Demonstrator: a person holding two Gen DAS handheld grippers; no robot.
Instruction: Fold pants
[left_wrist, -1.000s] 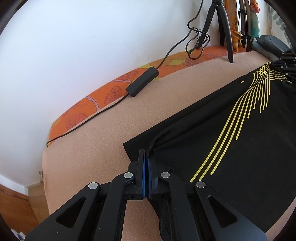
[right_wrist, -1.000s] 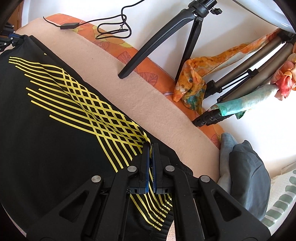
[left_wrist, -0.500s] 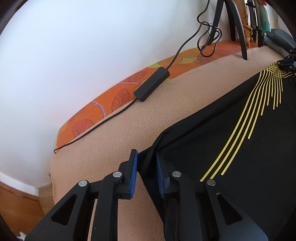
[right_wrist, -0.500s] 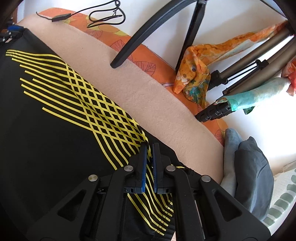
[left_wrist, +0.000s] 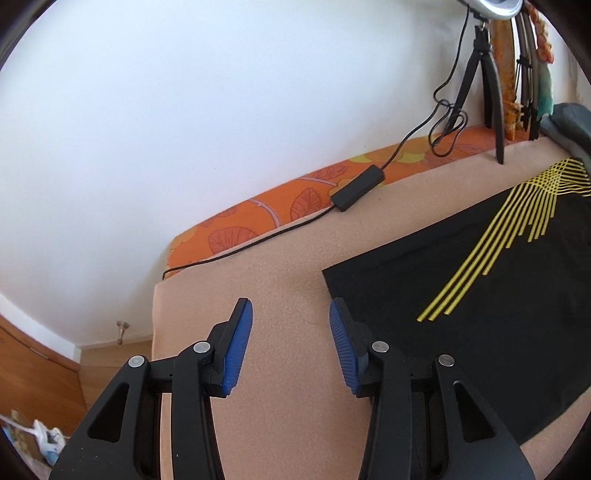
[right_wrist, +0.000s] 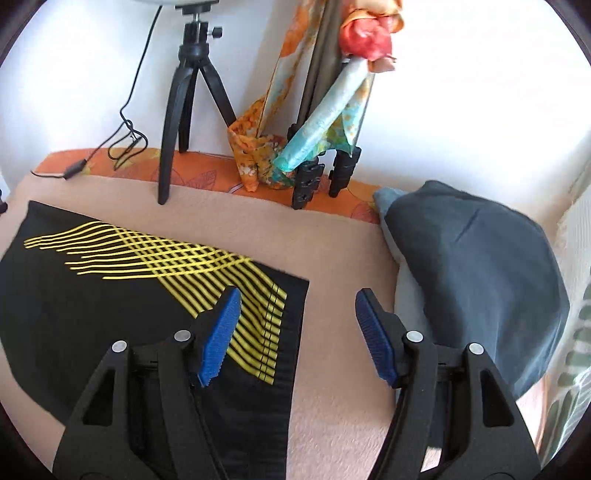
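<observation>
Both grippers gape above flat pants (left_wrist: 480, 295).

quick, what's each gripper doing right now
Left gripper: open, holding nothing, beside the corner of the pants.
Right gripper: open, holding nothing, over the other end of the pants.

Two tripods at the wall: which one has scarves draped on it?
The folded tripod near the grey cushion; the small black tripod with spread legs stands bare.
</observation>
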